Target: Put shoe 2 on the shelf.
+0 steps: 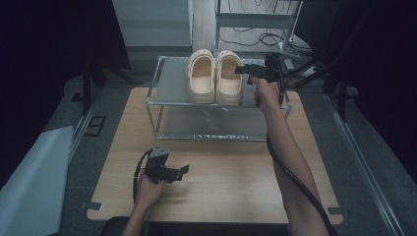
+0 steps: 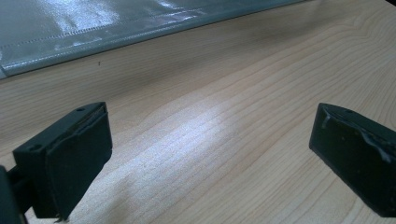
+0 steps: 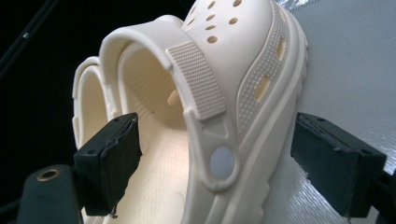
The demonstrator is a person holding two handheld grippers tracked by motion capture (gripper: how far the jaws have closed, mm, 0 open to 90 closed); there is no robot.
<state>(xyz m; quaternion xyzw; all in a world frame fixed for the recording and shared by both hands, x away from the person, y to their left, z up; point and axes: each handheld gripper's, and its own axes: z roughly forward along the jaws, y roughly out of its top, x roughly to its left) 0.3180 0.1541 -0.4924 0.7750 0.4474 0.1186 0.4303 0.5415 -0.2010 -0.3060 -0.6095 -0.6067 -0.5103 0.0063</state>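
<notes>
My right gripper (image 1: 239,69) reaches over the top shelf of the metal rack (image 1: 167,103) at the far edge of the wooden table (image 1: 231,182), its jaws spread wide on either side of the wall of the right-hand cream clog (image 1: 229,78); in the right gripper view one jaw sits inside the shoe and the other outside by the sole, neither pressing on it. The clog (image 3: 233,107) stands on the grey shelf beside its twin (image 1: 201,77), the pair side by side and about touching, toes toward the far edge. My left gripper (image 1: 180,171) hangs low over the table near its near left part, jaws wide apart with bare wood (image 2: 224,116) between them. I can read no brand or lettering on the shoes or the rack.
</notes>
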